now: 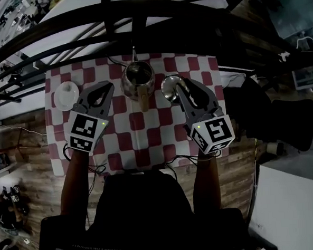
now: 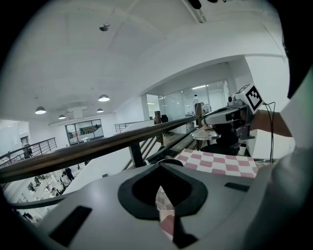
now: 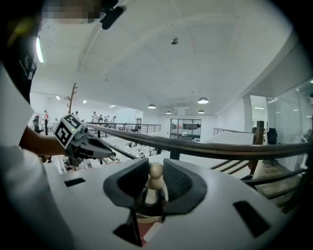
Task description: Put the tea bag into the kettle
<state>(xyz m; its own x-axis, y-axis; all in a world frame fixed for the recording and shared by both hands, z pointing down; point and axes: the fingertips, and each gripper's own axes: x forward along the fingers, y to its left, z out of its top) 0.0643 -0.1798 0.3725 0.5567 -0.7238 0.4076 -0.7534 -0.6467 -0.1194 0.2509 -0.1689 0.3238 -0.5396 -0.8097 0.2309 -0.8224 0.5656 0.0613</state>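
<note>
Steel kettle (image 1: 138, 78) stands uncovered at the table's (image 1: 147, 141) far edge.
Right gripper (image 1: 179, 86) clamps the lid (image 1: 169, 88) by its knob beside the kettle, toward the right edge; left gripper (image 1: 110, 87), jaws pressed together, sits toward the left edge; tea bag cannot be made out.

A small table (image 1: 147, 141) with a red and white checked cloth (image 1: 63, 154) stands by a dark railing (image 2: 98, 149). The floor (image 1: 32, 171) is wood. Round lamps (image 2: 103, 98) shine on the white ceiling (image 2: 146, 49). Glass walls (image 2: 190, 102) stand far off.

Glossy metal kettle (image 1: 138, 78), matt checked tablecloth (image 1: 162, 140)
</note>
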